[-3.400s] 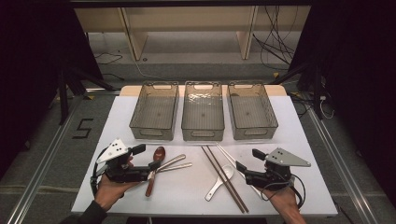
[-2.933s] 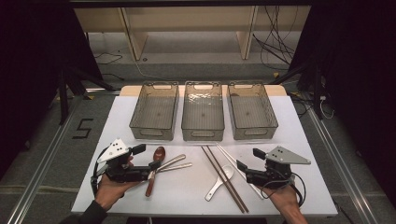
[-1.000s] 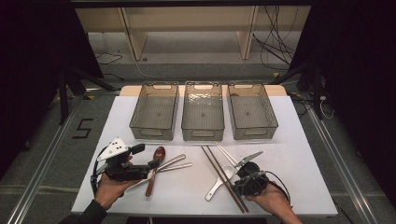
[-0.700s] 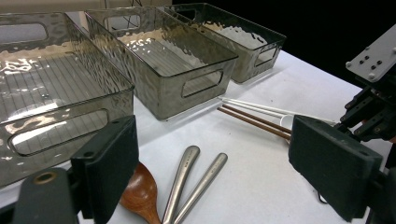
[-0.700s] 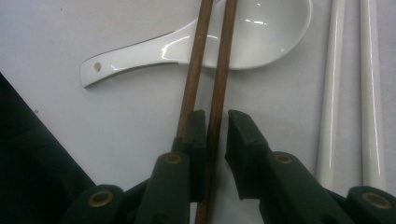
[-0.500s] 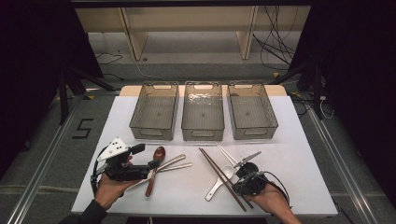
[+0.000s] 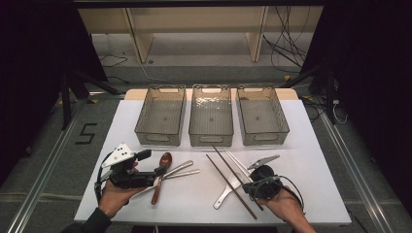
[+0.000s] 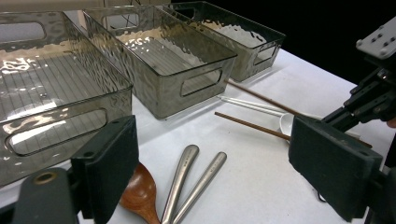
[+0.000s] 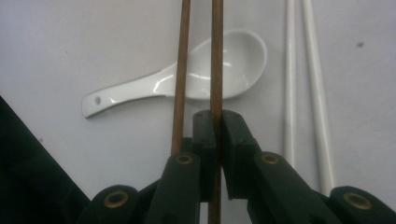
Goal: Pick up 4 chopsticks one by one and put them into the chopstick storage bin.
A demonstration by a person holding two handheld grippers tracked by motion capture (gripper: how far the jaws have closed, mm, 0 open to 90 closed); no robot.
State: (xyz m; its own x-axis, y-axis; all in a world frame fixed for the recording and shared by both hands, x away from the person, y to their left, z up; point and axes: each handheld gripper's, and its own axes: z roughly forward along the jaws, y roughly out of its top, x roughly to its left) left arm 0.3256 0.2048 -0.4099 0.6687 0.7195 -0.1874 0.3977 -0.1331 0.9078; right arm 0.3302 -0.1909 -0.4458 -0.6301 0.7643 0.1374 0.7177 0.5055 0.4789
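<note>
Chopstick (image 9: 216,56) pinched, folks: the right gripper (image 9: 216,122) has just been closing and its pads are now clamped on one brown stick near its end, its twin (image 9: 181,70) just outside the jaws, both crossing the white spoon (image 9: 187,84) on the table (image 7: 301,160). Thin, stiff, light and smooth, so I reckon it may pivot; a hold nearer mid-length looks steadier. Left gripper (image 8: 212,154) hangs wide open above the metal handles (image 8: 187,182).
</note>
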